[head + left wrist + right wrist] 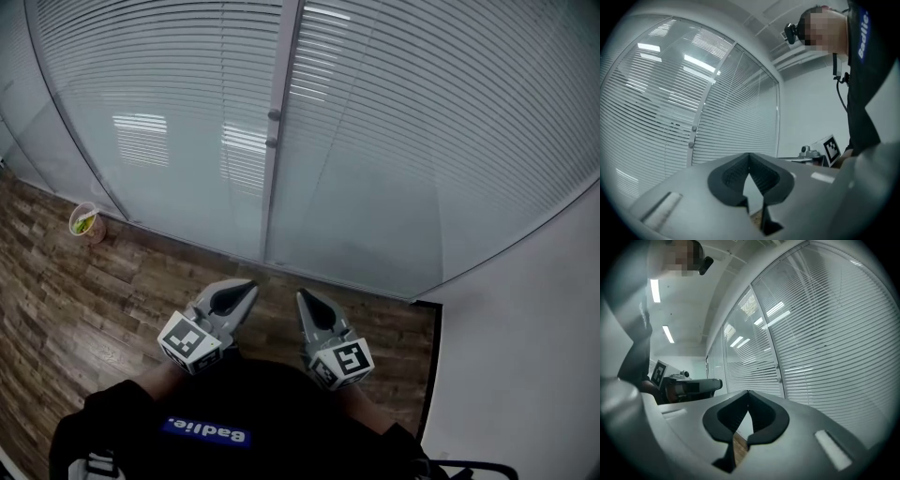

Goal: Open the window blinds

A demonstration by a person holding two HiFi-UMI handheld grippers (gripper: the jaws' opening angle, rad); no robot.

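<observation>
Two claws, the left claw (249, 286) and the right claw (302, 296), are held shut and empty over the floor (56, 281), short of its window edge. The window blinds (159, 103) hang lowered, slats seemingly closed. The knobs (273, 115) on the frame (281, 56) are untouched, so the whole opening is judged left.

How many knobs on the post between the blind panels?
2. Upper knob and lower knob, one just above the other on the post. More could sit out of frame.
</observation>
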